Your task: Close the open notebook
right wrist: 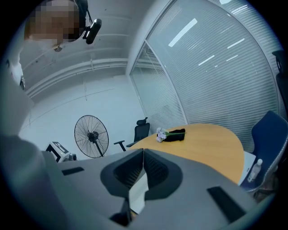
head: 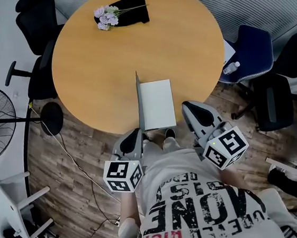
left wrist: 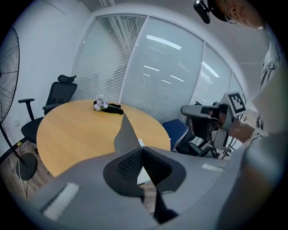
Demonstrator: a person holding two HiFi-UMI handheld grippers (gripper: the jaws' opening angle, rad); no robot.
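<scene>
Notebook (head: 157, 105) sits on the worktop (head: 89, 69), cover (head: 139, 103) upright; left claw (head: 135, 134) and right claw (head: 189, 107), closed on nothing, probably for nudging it shut.

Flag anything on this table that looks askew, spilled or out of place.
The notebook at the near edge of the table is odd: its grey cover stands upright along the left side while the white page lies flat. Nothing looks spilled or damaged.
</scene>
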